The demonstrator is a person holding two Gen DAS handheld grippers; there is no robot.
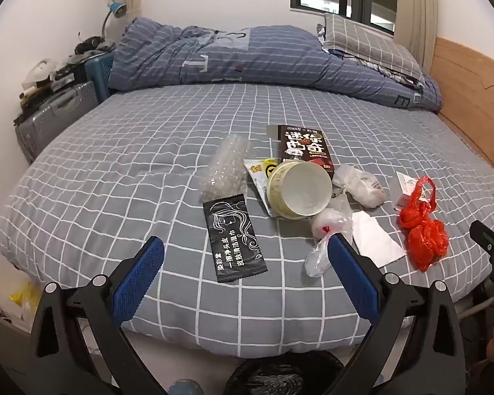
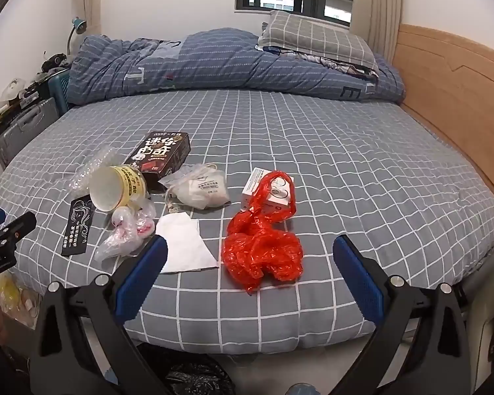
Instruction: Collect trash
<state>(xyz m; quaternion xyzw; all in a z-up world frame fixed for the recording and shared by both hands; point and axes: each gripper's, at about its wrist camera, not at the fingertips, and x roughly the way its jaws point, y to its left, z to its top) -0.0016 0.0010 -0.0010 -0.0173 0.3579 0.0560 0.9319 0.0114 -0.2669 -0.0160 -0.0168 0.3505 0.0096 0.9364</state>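
Observation:
Trash lies scattered on the grey checked bed (image 1: 148, 151): a black wipe packet (image 1: 233, 237), bubble wrap (image 1: 225, 169), a tipped yellow paper cup (image 1: 299, 187), a dark snack box (image 1: 304, 148), a clear crumpled bag (image 1: 326, 230), a white tissue (image 1: 375, 237) and a red plastic bag (image 1: 423, 230). My left gripper (image 1: 247, 253) hovers open over the bed's near edge, with the black packet in line between its fingers. My right gripper (image 2: 250, 256) is open too, with the red plastic bag (image 2: 263, 250) framed between its fingers, untouched. A white small box (image 2: 266, 191) lies behind that bag.
A black-lined trash bin (image 1: 280, 378) stands on the floor below the bed edge. A rolled blue duvet (image 1: 247, 59) and pillow (image 1: 369, 42) lie at the far side. A wooden headboard (image 2: 454, 92) is on the right, a suitcase (image 1: 52, 115) and clutter on the left.

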